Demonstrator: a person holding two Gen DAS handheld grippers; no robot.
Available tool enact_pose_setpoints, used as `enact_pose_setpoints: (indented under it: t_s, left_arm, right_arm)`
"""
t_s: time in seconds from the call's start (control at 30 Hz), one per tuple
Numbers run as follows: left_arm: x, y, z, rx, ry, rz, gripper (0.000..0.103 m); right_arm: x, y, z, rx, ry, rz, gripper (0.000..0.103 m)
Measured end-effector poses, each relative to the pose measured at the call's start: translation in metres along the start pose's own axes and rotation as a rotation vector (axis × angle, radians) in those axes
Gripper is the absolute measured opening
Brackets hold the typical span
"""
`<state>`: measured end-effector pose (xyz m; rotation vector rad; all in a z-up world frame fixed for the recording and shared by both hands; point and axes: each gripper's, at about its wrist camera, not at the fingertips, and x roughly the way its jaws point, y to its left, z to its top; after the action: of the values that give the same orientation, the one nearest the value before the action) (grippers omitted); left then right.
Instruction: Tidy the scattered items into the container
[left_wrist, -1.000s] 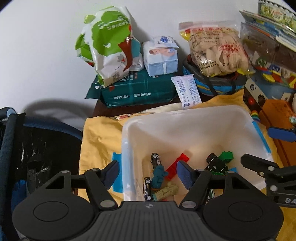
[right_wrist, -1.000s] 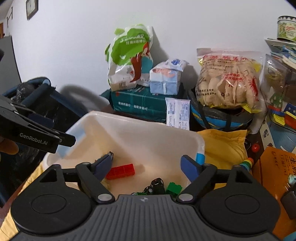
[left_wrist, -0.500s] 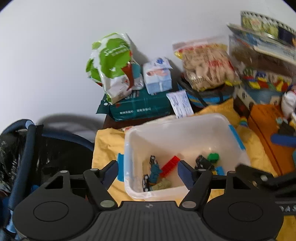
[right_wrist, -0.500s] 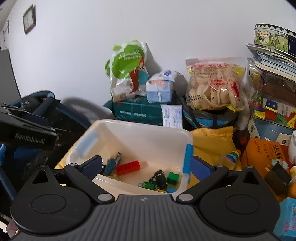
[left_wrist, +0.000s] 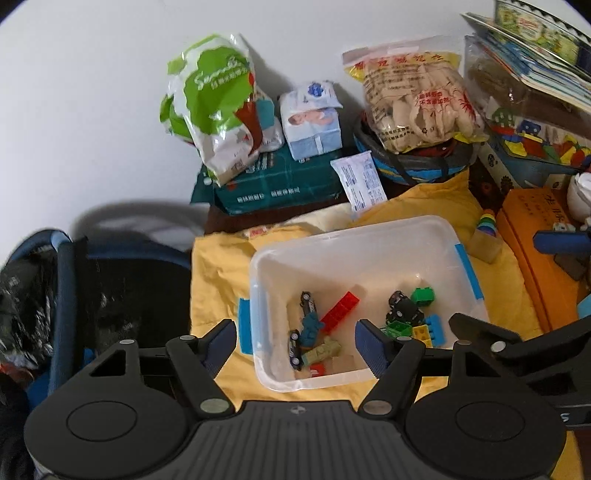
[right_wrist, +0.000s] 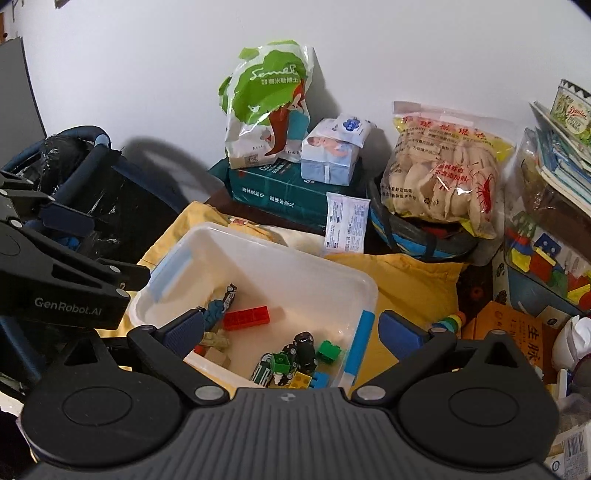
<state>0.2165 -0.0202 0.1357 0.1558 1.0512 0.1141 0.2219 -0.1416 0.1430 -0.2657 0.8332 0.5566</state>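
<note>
A clear plastic bin (left_wrist: 369, 236) with blue clips sits on a yellow cloth (left_wrist: 218, 269); it also shows in the right wrist view (right_wrist: 258, 243). Inside lie a red brick (left_wrist: 340, 308), toy cars (left_wrist: 400, 308), a green brick (left_wrist: 423, 295), yellow and blue bricks and a teal figure (left_wrist: 310, 326). My left gripper (left_wrist: 297, 341) is open and empty, raised above the bin's near edge. My right gripper (right_wrist: 291, 332) is open and empty, raised above the bin's near right side. Each gripper's body shows at the edge of the other's view.
A green-white bag (left_wrist: 218, 107), a tissue pack (left_wrist: 312, 118) and a dark green pack (left_wrist: 273, 181) stand behind the bin by the wall. A bag of crackers (left_wrist: 417, 107) and stacked boxes are at the right. An orange box (left_wrist: 535, 243) lies right; a dark stroller (left_wrist: 92, 295) left.
Both grippers have pulled up and back from the bin, so more of the bin and its surroundings show. Both stay open and empty.
</note>
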Motion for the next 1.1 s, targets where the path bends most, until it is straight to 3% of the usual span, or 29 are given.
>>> enact_pose_setpoints:
  t_s: [0.33,0.53,1.1]
  left_arm:
    - [0.018,0.001,0.015,0.022,0.068,-0.007,0.074]
    - [0.033,0.018,0.015,-0.019,0.108,0.005,0.074]
    - [0.043,0.026,0.008,-0.025,0.125,-0.001,0.074]
  right_arm:
    - [0.016,-0.001,0.001,-0.037,0.095,0.006,0.103]
    - [0.020,-0.004,0.000,-0.043,0.149,-0.011,0.103]
    - [0.029,-0.007,-0.005,-0.045,0.170,-0.056,0.103]
